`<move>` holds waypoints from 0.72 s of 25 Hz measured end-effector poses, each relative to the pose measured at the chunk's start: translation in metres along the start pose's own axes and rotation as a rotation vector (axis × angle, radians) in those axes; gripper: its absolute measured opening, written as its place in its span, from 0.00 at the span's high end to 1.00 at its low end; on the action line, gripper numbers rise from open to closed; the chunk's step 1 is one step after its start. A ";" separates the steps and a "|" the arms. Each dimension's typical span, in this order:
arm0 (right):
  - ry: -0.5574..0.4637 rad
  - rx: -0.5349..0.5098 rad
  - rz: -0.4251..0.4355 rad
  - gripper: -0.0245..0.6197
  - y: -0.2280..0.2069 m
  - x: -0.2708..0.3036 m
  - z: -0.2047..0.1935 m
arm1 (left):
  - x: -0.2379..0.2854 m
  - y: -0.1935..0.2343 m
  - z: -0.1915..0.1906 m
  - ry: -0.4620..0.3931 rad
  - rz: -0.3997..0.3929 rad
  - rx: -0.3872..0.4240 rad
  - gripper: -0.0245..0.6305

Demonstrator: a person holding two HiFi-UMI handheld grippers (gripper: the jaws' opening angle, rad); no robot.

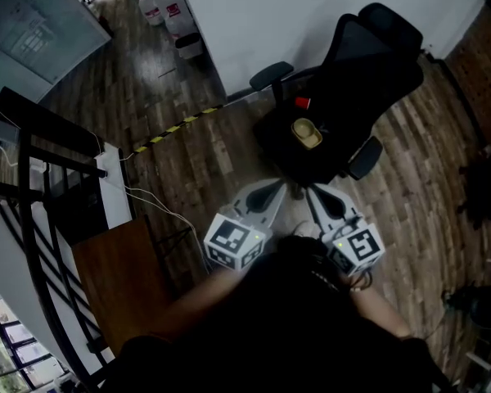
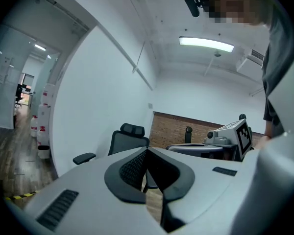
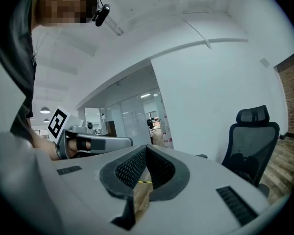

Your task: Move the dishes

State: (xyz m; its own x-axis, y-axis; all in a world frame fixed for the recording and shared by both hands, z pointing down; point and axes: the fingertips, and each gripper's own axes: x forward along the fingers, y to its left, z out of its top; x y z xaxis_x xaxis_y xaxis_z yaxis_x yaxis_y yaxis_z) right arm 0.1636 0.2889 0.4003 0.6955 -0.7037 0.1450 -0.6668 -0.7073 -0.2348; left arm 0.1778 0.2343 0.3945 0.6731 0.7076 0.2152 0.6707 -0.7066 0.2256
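No text I can actually read: the red labels on the white jugs (image 1: 173,13) far left are too small. My left gripper (image 1: 280,187) is closed on nothing, tips touching, and my right gripper (image 1: 305,191) is the same (only floor behind). The tan cup (image 1: 307,133) sits on the black chair (image 1: 368,64) seat, near a red thing (image 1: 302,102) I can't identify.

Overhead and low views, shared chair (image 1: 344,97)

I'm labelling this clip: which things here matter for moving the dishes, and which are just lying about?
Job: yellowish cup on the black chair; left gripper and right gripper, both shut, empty.
Lying about: red item, striped floor tape, water bottles, wooden desk.
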 end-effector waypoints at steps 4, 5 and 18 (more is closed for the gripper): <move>-0.023 -0.006 0.021 0.95 -0.051 -0.001 0.024 | 0.051 -0.004 0.017 -0.002 -0.005 0.013 0.98; -0.019 -0.006 0.024 0.95 -0.063 -0.002 0.027 | 0.062 -0.005 0.020 -0.004 -0.003 0.014 0.98; 0.014 0.118 -0.014 0.95 -0.187 -0.023 0.027 | 0.175 -0.005 0.038 0.026 0.009 0.006 0.98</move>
State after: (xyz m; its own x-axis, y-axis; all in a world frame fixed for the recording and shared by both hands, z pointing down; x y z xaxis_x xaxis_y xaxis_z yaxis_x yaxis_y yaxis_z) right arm 0.2797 0.4388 0.4153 0.6999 -0.6956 0.1623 -0.6207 -0.7047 -0.3437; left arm 0.3042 0.3612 0.3951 0.6707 0.7010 0.2423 0.6666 -0.7130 0.2175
